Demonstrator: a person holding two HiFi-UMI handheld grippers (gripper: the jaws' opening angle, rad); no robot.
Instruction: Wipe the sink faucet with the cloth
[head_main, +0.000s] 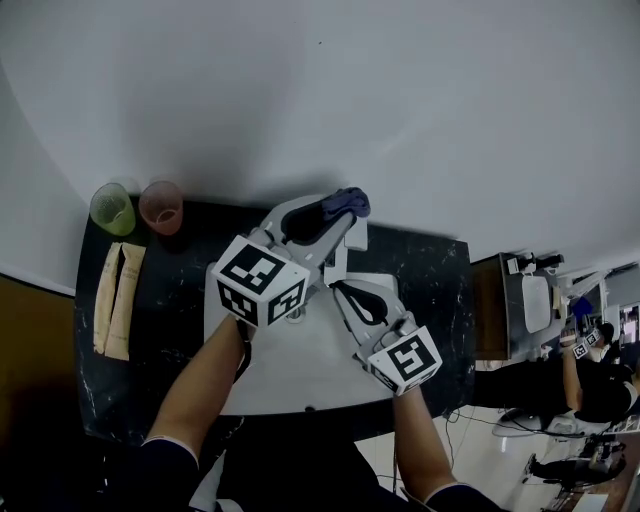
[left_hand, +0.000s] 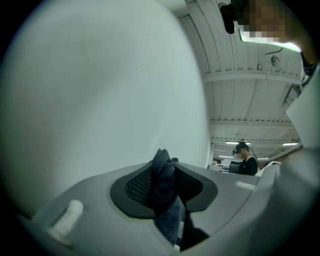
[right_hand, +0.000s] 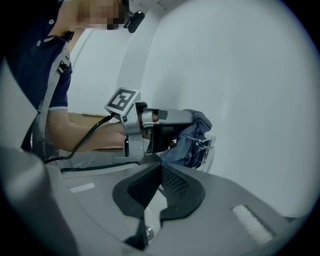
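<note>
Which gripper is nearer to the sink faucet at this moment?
Left. The left gripper, shut on the cloth, is right at the faucet. The right gripper, shut and empty, sits back from it over the sink.

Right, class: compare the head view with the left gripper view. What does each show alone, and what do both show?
Only the head view: the green cup, the pink cup, the white sink and the right tongs. Only the left gripper view: a ceiling with strip lights. Both: the blue cloth pinched in the left tongs.
</note>
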